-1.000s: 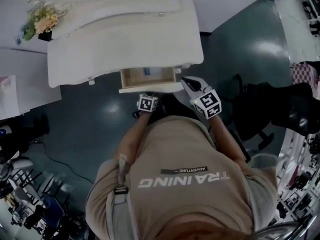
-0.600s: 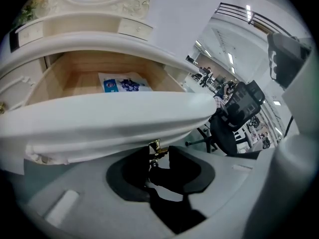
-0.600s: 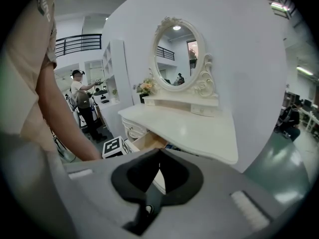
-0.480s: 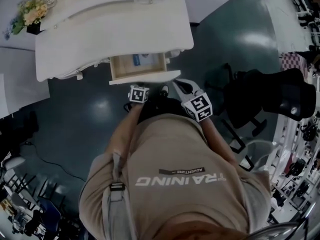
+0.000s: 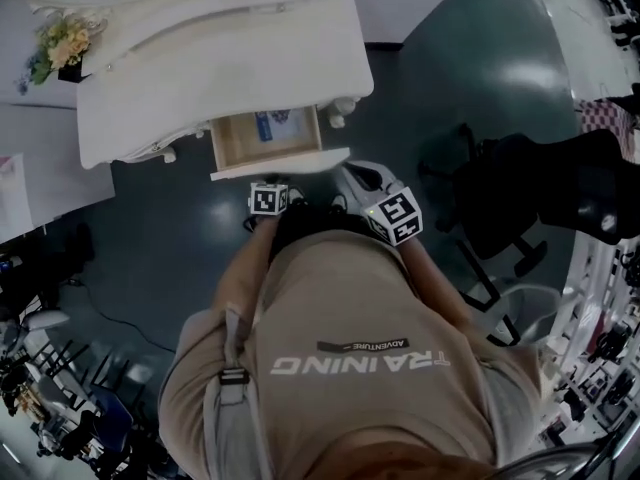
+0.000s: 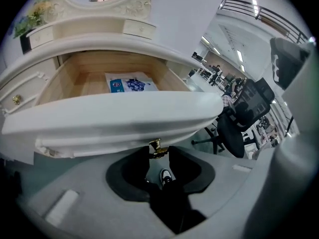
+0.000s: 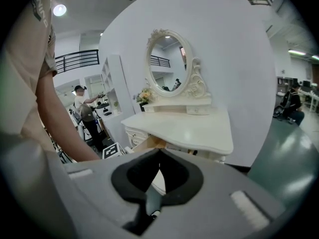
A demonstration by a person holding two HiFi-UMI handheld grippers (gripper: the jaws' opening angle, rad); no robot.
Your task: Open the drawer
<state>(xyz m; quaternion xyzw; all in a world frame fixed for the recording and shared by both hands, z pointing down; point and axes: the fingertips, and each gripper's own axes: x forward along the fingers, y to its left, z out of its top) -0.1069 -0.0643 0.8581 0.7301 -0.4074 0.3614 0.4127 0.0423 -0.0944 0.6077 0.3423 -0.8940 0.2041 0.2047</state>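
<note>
Your left gripper is pinching the small brass knob on the white-fronted wooden drawer, which stands well out of the white vanity counter; right gripper pressed together, empty, nearby. Tiny knob: a skewed pull could slip you off, overpulling could drop the drawer. Your body is close behind its front; black office chair crowds your right, dark floor open left

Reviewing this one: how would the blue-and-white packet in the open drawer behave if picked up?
The packet looks thin and flat, so it is probably light and floppy. It lies flat on the drawer floor, so a push should slide it rather than roll it. Its printed wrapper may be slick, possibly slippery to pinch.
</note>
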